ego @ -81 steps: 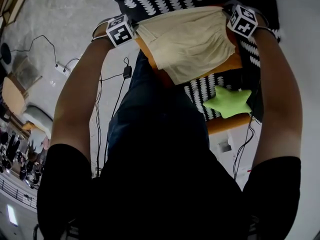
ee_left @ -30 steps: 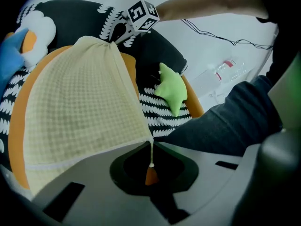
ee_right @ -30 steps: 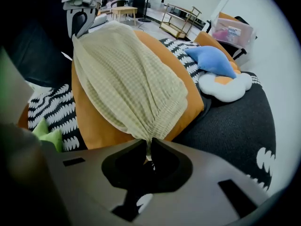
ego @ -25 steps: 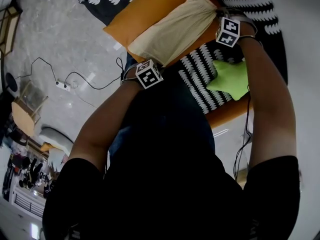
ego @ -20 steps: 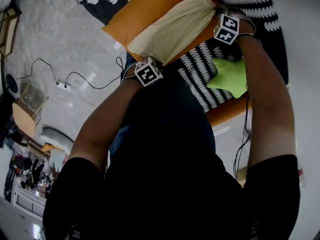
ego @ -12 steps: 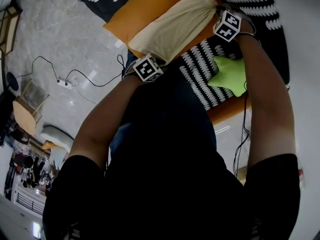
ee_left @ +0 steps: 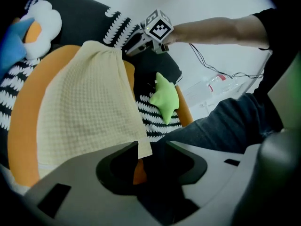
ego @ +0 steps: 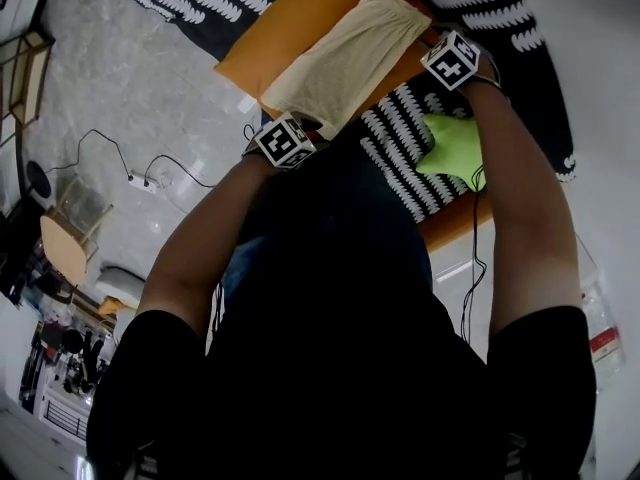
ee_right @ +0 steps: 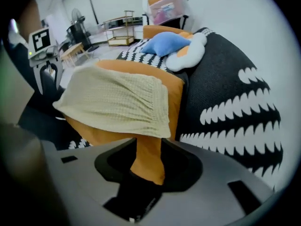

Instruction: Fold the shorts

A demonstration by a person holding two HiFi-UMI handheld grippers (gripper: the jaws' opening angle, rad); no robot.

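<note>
Shorts (ego: 345, 58), cream waffle-knit, orange cushion (ego: 280, 28), left hand-held gripper (ee_left: 146, 146) parted, right hand-held gripper (ee_right: 149, 142) parted

One pair of cream shorts (ego: 345, 63). One orange cushion (ego: 280, 28). One green star-shaped pillow (ego: 452, 146), right of centre. One blue pillow (ee_right: 167, 44) and one white pillow (ee_right: 190, 55), top centre of the right gripper view. Two grippers, the left gripper (ee_left: 146, 157) and the right gripper (ee_right: 148, 161), with one marker cube each.
</note>
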